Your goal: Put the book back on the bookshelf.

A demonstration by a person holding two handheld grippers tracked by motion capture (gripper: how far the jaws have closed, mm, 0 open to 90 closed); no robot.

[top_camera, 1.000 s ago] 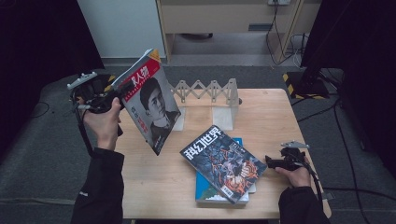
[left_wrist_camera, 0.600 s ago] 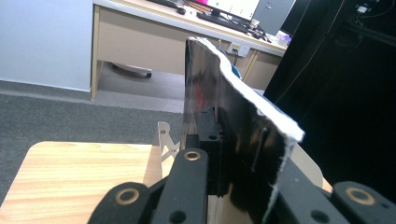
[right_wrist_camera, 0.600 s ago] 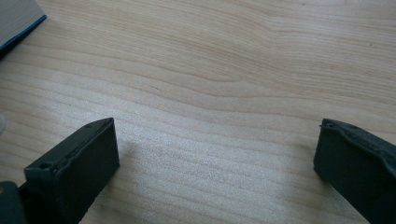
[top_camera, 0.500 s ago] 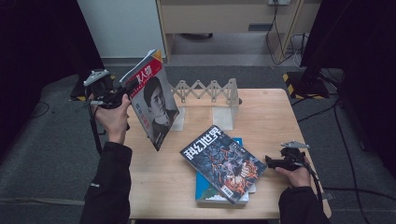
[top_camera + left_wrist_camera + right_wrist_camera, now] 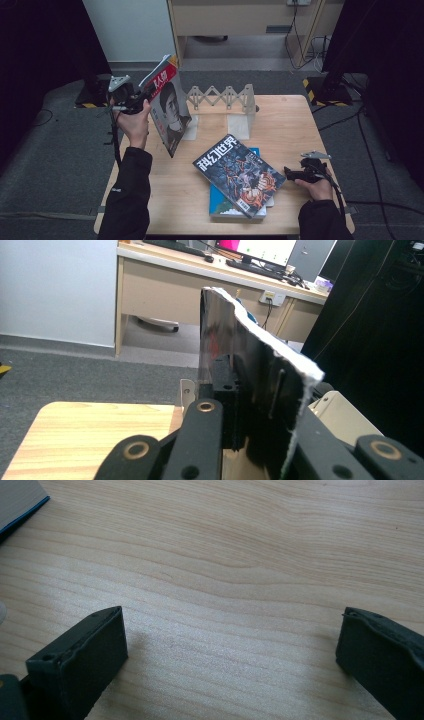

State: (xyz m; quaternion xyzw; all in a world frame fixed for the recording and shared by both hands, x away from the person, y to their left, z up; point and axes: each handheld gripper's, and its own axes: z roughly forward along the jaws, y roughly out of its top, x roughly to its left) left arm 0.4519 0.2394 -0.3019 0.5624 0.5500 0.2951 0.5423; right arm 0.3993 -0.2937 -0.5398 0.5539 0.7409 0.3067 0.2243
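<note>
glossy red-topped magazine (image 5: pixel 169 111), portrait cover, seemingly upright, clamped by left gripper (image 5: pixel 142 96); right gripper (image 5: pixel 230 645) agape.

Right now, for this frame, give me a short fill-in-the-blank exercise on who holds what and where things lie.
1. The left gripper is shut on the ____ with a portrait cover.
2. The right gripper rests on the table with its jaws ____.
3. The dark-covered magazine lies on top of a ____ book.
4. The white folding rack stands at the table's ____ edge.

Missing words: magazine; open; blue; far
</note>
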